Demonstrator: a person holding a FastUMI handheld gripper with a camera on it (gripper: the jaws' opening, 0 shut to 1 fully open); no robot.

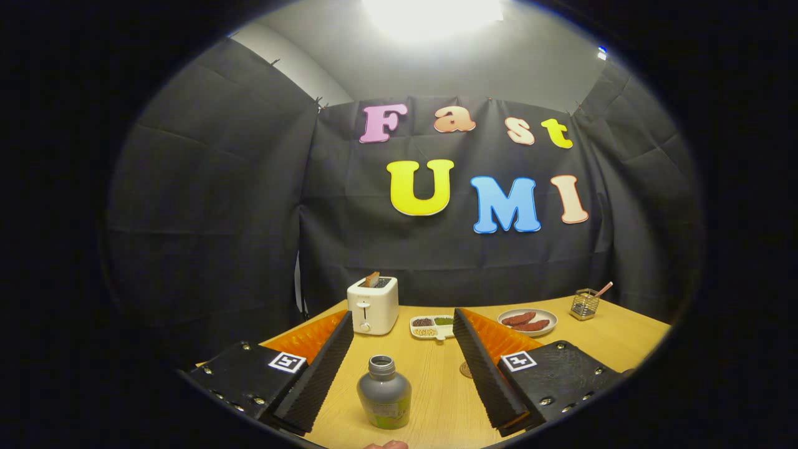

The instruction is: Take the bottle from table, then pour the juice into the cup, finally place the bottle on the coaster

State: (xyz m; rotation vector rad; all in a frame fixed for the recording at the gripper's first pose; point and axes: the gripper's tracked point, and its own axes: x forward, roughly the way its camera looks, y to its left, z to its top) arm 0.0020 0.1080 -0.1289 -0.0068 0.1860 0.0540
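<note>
Tongs gape, ribbed pads flanking round capless bottle.

My gripper carries ridged pads on both fingers. Each finger mount has a square tag and small screws.

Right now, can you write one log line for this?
stage: approach | hand-held gripper: open, fingers either side of bottle | bottle: upright on table, uncapped, not gripped | next: probably close

Small round brownish coaster mostly hidden behind one wide-spread gripper finger, contents of the white three-part condiment dish too small to identify, a fingertip cut off at the near edge
</note>
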